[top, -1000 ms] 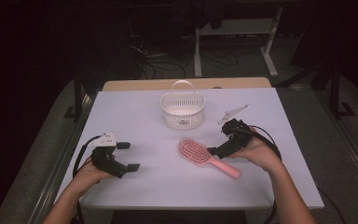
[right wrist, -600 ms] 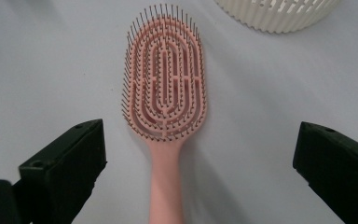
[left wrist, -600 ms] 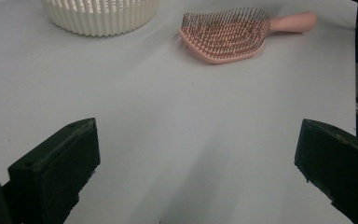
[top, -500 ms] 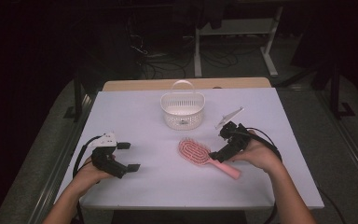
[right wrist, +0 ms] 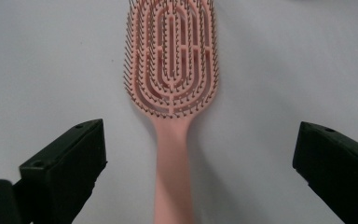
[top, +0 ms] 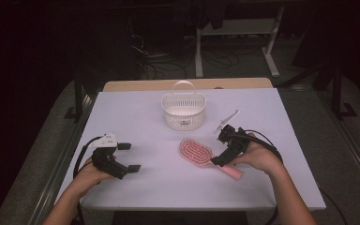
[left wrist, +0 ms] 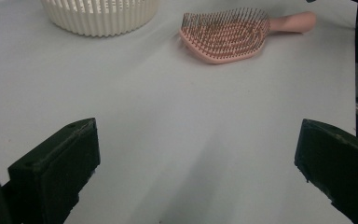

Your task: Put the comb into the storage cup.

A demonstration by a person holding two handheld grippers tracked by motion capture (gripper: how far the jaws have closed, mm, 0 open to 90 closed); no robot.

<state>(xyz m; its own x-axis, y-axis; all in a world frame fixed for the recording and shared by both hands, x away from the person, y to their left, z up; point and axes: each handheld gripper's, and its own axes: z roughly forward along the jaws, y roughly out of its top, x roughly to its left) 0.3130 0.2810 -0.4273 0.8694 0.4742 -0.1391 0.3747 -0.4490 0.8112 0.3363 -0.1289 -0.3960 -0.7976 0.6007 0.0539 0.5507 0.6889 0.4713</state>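
The right gripper (top: 221, 157) sits low over the counter (top: 136, 117) with its 2 jaws spread wide and nothing between them. In the right gripper view the pink hairbrush (right wrist: 172, 93) lies dead ahead, its handle running straight down the middle of the gap between the jaws and its bristled head pointing away. The brush's long axis is therefore in line with the gripper, and the jaws stand across the handle, 1 on each side, not touching it.

In the high view the brush lies flat, bristles up, on the right half of the counter, head toward the white basket (top: 183, 110), handle toward the person's right hand (top: 258, 157). The basket stands upright behind it, well apart.

The left gripper (top: 126, 157) rests at the left side, jaws likewise wide and empty, far from the brush.

Judgement: the right gripper is the nearer and is placed to close on the handle; a short advance looks sufficient.
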